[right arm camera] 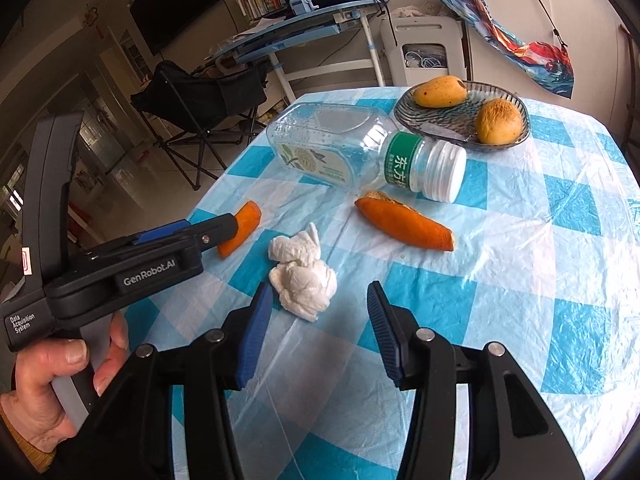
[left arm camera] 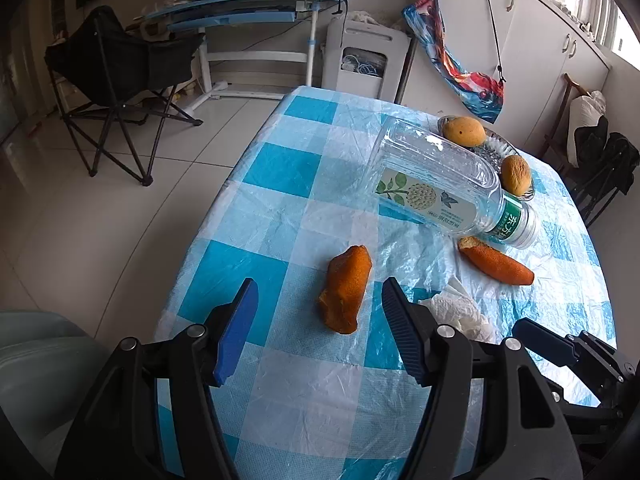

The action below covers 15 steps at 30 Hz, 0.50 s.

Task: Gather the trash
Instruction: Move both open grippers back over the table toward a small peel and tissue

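A table under a blue-and-white checked plastic tablecloth (left arm camera: 280, 168) fills the centre and right of both views, and all the trash lies on it.

The largest item is a clear plastic bottle (left arm camera: 436, 184), lying on its side in the upper right of the left wrist view. Its white cap points toward the lower right and sits just beside a glass fruit dish (right arm camera: 404, 110). The dish holds two yellow mangoes, one (right arm camera: 440, 91) at its far side and one (right arm camera: 499, 121) nearer the camera.

An orange peel strip (right arm camera: 404, 222) lies just below the bottle's cap, at the centre of the right wrist view. A second orange peel piece (left arm camera: 346, 290) lies in the lower middle of the left wrist view. A crumpled white tissue (right arm camera: 302, 276) rests left of centre in the right wrist view, between the two peels.

The left gripper (left arm camera: 318, 306) hangs over the second peel with its blue pads spread wide. The peel lies ahead of and between the fingertips, and neither pad touches it. In the right wrist view this gripper enters from the left, and a hand (right arm camera: 64, 392) grasps its handle at the lower left.

The right gripper (right arm camera: 316, 304) stands with its jaws apart and nothing between them. The tissue sits just beyond its left fingertip.
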### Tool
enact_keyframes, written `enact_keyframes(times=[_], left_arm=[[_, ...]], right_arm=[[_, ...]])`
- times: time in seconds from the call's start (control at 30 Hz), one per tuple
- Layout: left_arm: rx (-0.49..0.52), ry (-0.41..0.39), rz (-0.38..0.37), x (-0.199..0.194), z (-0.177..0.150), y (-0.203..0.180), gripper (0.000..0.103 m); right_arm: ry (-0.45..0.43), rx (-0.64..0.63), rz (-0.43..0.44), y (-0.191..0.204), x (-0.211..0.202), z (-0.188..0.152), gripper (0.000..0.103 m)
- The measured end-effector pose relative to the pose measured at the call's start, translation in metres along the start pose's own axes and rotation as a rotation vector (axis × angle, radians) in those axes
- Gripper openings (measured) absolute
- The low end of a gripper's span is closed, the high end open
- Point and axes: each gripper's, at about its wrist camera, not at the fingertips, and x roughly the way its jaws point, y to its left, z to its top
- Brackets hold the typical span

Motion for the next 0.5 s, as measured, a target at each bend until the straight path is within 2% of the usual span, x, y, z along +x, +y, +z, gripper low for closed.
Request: enact_keyframes(times=[0.5], left_arm=[[0.017, -0.007, 0.013, 0.0017, -0.0014, -0.0020, 0.066]], right_arm=[[0.009, 0.003, -0.008, -0.0014, 0.0061, -0.0004, 0.049]])
